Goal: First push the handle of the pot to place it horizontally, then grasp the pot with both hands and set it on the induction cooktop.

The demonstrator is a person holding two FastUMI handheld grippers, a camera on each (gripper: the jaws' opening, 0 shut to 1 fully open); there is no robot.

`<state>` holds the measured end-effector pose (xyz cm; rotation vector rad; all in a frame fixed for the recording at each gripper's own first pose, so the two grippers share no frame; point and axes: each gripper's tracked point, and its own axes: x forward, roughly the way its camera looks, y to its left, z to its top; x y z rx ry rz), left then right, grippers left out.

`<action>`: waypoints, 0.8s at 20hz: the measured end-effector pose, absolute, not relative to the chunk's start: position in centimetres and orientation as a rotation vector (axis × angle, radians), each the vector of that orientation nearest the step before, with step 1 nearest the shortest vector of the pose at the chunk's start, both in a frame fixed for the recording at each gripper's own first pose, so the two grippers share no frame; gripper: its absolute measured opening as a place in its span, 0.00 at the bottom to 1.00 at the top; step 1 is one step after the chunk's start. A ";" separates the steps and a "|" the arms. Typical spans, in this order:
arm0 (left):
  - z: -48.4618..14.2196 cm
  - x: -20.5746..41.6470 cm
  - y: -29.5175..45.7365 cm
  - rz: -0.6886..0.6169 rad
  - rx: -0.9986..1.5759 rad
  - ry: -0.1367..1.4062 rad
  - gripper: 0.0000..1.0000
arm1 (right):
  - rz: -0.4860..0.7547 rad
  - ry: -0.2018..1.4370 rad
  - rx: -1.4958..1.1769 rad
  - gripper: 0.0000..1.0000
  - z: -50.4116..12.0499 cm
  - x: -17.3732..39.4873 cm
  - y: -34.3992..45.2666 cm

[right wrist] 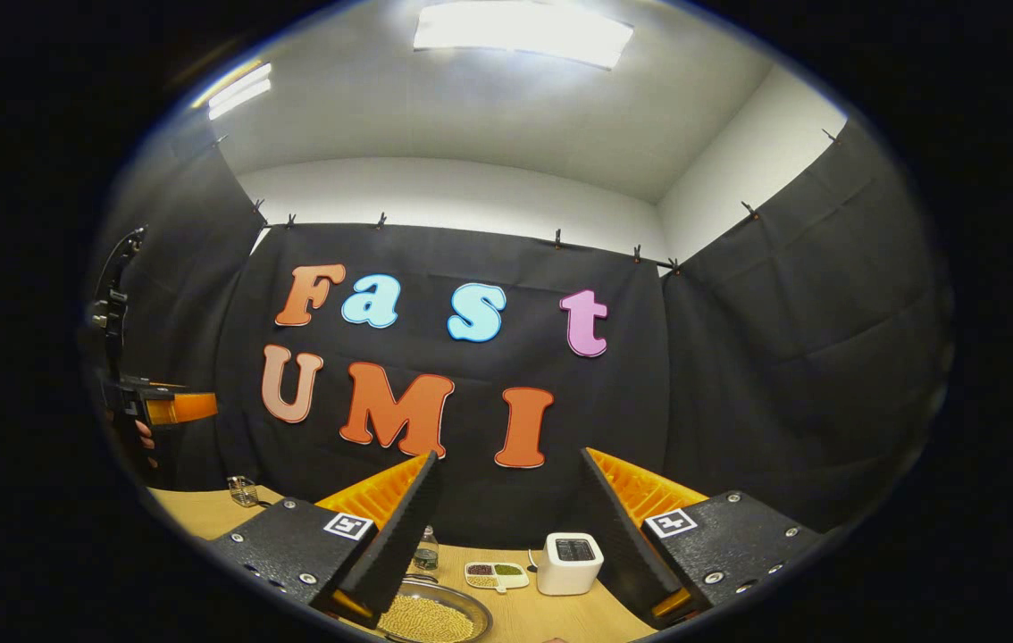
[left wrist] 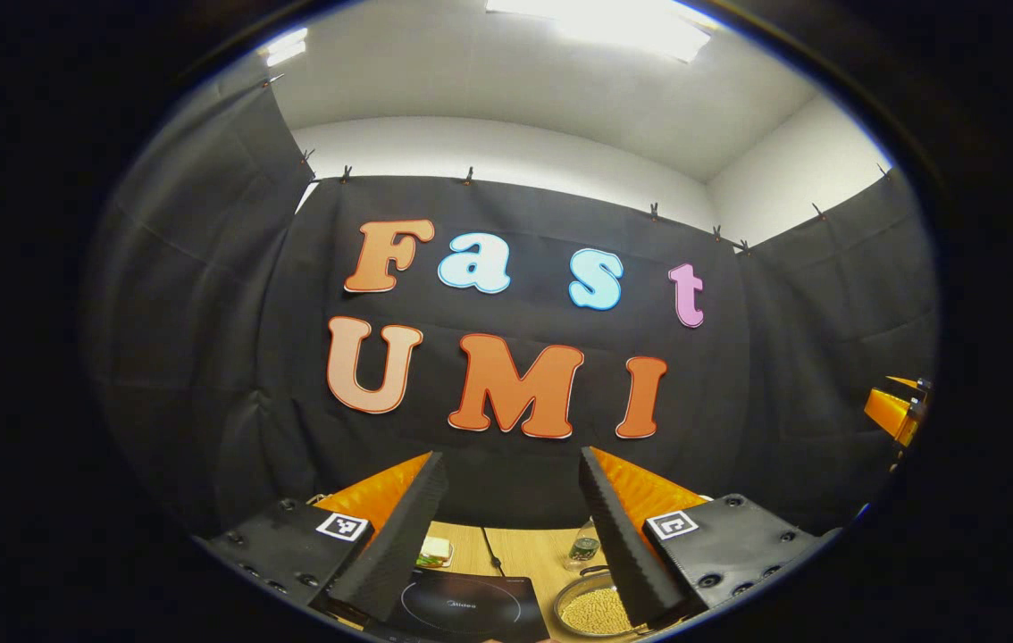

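Note:
A round metal pot [left wrist: 596, 612] holding yellowish beans sits on the wooden table [left wrist: 533, 554], just right of the black induction cooktop [left wrist: 462, 607]. In the right gripper view the pot [right wrist: 431, 616] lies low, by my left finger; its handle is hidden. My left gripper [left wrist: 511, 460] is open, raised above the cooktop and pot, nothing between its fingers. My right gripper [right wrist: 508, 460] is open too, high over the table. The other gripper's orange body [right wrist: 163, 406] hangs at the far left, held by a hand [right wrist: 145, 438]. The right gripper [left wrist: 895, 411] peeks in at the far right edge.
A small glass jar [left wrist: 584, 546] stands behind the pot. A plate of food [left wrist: 435, 552] lies behind the cooktop. A white boxy appliance [right wrist: 569, 563] and a divided dish of beans [right wrist: 498, 574] sit right of the pot. Another glass jar [right wrist: 243, 489] stands at the far left table edge.

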<state>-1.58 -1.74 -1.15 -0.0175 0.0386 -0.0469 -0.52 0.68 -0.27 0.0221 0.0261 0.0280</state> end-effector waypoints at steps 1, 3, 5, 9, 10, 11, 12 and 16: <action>-1.1 -1.6 -1.7 -0.046 -0.014 0.034 0.98 | 0.027 0.031 0.024 0.95 -0.4 -0.6 0.6; -1.0 -1.8 -1.7 -0.048 -0.013 0.025 0.98 | 0.028 0.040 0.026 0.95 -1.0 -0.6 0.7; -1.3 -1.9 -1.9 -0.050 -0.013 0.024 0.98 | 0.030 0.050 0.026 0.97 -1.3 -0.5 0.8; -1.8 -2.0 -1.6 -0.050 -0.005 0.025 0.98 | 0.036 0.087 0.030 0.97 -3.0 -0.5 1.3; -2.0 -2.0 -1.6 -0.053 -0.007 0.025 0.98 | 0.037 0.104 0.031 0.95 -3.8 -0.6 1.3; -2.2 -2.0 -1.4 -0.053 -0.005 0.025 0.98 | 0.035 0.122 0.032 0.95 -4.5 -0.7 1.3; -2.2 -2.1 -1.2 -0.053 -0.003 0.020 0.97 | 0.033 0.141 0.031 0.95 -5.2 -0.6 1.2; -2.4 -1.9 -0.8 -0.058 -0.003 0.007 0.98 | 0.035 0.223 0.037 0.95 -8.2 -0.6 1.8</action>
